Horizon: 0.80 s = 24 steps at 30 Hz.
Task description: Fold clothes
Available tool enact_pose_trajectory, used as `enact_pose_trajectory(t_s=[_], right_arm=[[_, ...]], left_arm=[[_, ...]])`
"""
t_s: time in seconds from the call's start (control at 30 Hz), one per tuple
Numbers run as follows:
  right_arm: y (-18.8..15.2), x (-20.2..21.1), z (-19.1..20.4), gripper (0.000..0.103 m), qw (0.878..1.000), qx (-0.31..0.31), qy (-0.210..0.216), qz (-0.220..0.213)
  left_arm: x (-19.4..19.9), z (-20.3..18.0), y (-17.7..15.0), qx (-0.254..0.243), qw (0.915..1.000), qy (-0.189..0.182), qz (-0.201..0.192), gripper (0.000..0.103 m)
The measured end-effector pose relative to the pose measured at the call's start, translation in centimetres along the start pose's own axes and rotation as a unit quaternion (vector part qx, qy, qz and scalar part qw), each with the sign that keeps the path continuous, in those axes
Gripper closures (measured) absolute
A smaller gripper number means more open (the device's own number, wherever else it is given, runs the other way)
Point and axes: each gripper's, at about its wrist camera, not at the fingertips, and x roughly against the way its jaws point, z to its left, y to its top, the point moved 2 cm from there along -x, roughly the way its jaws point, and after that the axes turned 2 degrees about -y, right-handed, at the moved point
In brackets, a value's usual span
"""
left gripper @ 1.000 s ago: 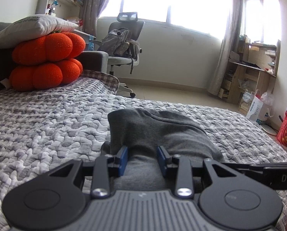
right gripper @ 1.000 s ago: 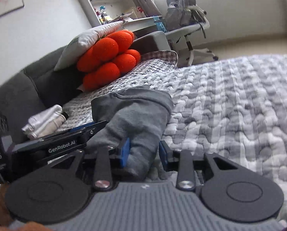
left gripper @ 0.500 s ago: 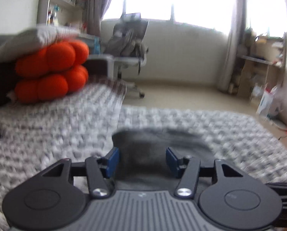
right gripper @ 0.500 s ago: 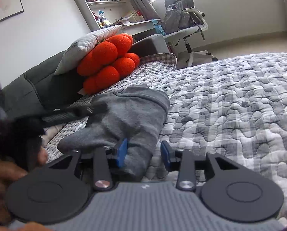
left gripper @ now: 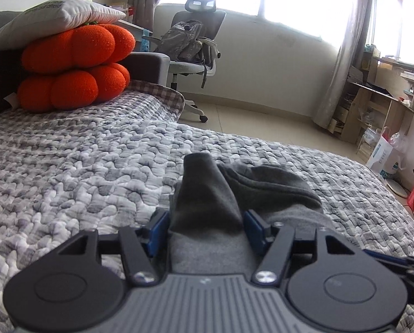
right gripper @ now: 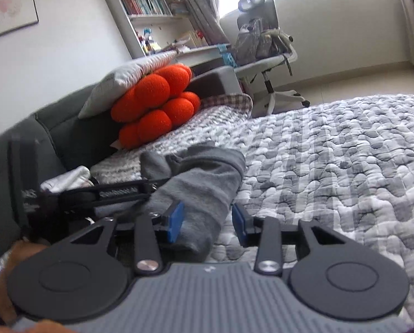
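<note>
The gray clothes (left gripper: 207,211) lie bunched on the blanket (left gripper: 82,172), right in front of both tools. The left gripper (left gripper: 205,229) is opening, with the gray cloth between its blue pads. The right gripper (right gripper: 207,222) is loose, cloth touching only its left pad (right gripper: 175,220).

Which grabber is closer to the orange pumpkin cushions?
Left. The left gripper sits on the cushions' side of the grey garment; the right gripper is on the far side.

Orange pumpkin cushions (left gripper: 73,68) under a white pillow (left gripper: 57,18), office chair (left gripper: 196,41) beyond.
</note>
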Motion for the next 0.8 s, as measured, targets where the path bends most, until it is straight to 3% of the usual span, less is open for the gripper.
enact_pose_trajectory(t_s=[0.1, 0.2, 0.6, 0.8], right_arm=[[0.0, 0.8, 1.3, 0.062, 0.999, 0.012, 0.029, -0.017], [-0.6, 0.0, 2.6, 0.063, 0.999, 0.04, 0.026, 0.004], [-2.6, -0.9, 3.6, 0.064, 0.993, 0.105, -0.042, 0.018], [-2.6, -1.4, 3.3, 0.064, 0.994, 0.097, -0.039, 0.019]], left_arm=[[0.0, -0.1, -0.1, 0.002, 1.0, 0.001, -0.001, 0.04], [0.3, -0.1, -0.3, 0.003, 1.0, -0.001, -0.001, 0.04], [0.9, 0.2, 0.0, 0.018, 0.9997, -0.014, 0.009, 0.039], [2.4, 1.8, 2.6, 0.048, 0.9987, -0.013, -0.005, 0.044]])
